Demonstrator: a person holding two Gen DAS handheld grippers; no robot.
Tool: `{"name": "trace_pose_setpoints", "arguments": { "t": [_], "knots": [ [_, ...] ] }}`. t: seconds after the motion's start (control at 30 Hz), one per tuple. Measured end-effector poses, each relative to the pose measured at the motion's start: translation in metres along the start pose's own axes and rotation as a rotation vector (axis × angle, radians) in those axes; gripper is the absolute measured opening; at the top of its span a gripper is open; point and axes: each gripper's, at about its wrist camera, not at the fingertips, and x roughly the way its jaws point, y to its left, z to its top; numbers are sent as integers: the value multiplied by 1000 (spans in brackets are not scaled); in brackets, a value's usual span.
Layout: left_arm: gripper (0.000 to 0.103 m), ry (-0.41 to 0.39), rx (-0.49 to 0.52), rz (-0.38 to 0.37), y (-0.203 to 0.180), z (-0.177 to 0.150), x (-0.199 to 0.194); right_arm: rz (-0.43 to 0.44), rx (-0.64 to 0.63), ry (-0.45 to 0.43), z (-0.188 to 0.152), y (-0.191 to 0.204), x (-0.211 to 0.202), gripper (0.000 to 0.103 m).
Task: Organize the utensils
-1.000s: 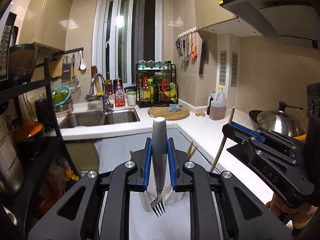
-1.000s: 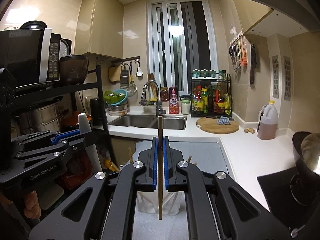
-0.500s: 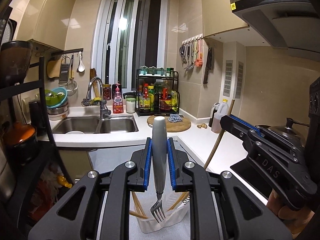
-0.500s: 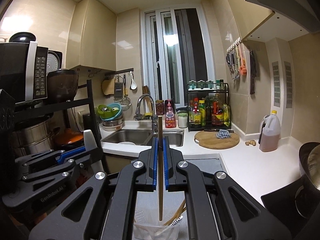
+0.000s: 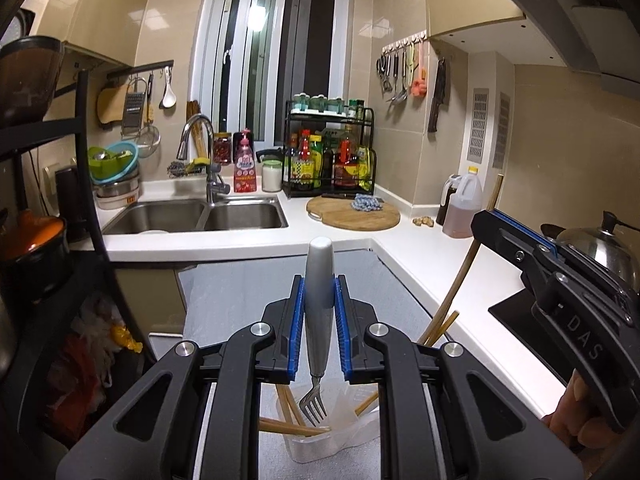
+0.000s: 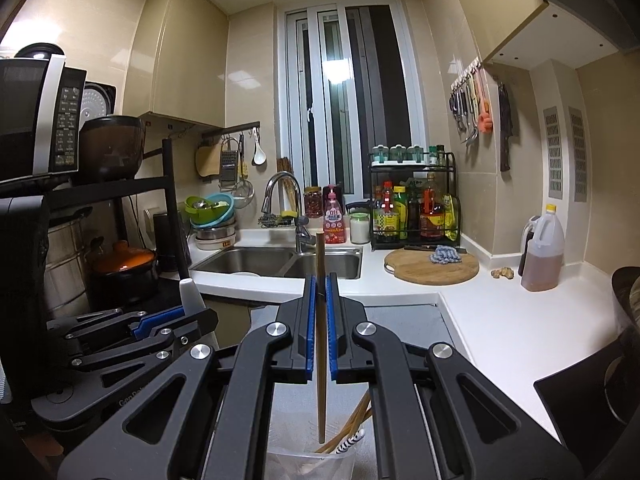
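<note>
The left gripper (image 5: 319, 320) pinches a fork (image 5: 319, 312) by its grey handle, tines down, the tips hanging just over the mouth of a clear cup (image 5: 324, 436) that stands on a grey mat (image 5: 240, 296) near the bench's front edge. The right gripper (image 6: 320, 332) has its jaws pressed tight on a single chopstick (image 6: 320, 320), held upright, its lower tip at about the cup's rim. Several chopsticks (image 5: 284, 426) already lean in the cup, some slanting across its opening and one lying almost flat along the bottom. Both tools are aimed at the same small opening from either side, so the likeliest trouble is crowding: the gripper bodies could knock together, or fork and chopstick could meet in the mouth and jam. The cup looks light and thin-walled, so a tip catching the rim or pushing on the leaning sticks could tip it or skid it across the mat toward the edge. Letting go too high could make the fork bounce out, and its heavy handle may topple the cup once it leans on the wall. The chopstick, gripped near its middle, could swing as the jaws part and land outside.
</note>
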Motion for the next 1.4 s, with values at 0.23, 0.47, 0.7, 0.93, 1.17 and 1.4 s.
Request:
{"name": "trace_pose_setpoints", "arguments": {
  "t": [0.23, 0.47, 0.7, 0.93, 1.17, 1.4],
  "knots": [
    [15, 39, -9, 1, 3, -13, 11, -10, 21, 42, -23, -6, 9, 5],
    [16, 58, 5, 25, 1, -25, 15, -27, 28, 81, -46, -9, 12, 5],
    [89, 36, -64, 130, 12, -40, -2, -74, 31, 158, -78, -7, 7, 62],
    [95, 71, -53, 163, 13, -64, -33, -113, 43, 180, -103, -5, -30, 86],
    [95, 92, -66, 200, 6, -101, -64, -157, 67, 174, -124, -2, -76, 98],
    [95, 81, -47, 229, -5, -124, -88, -179, 66, 157, -141, 3, -107, 98]
  ]
}}
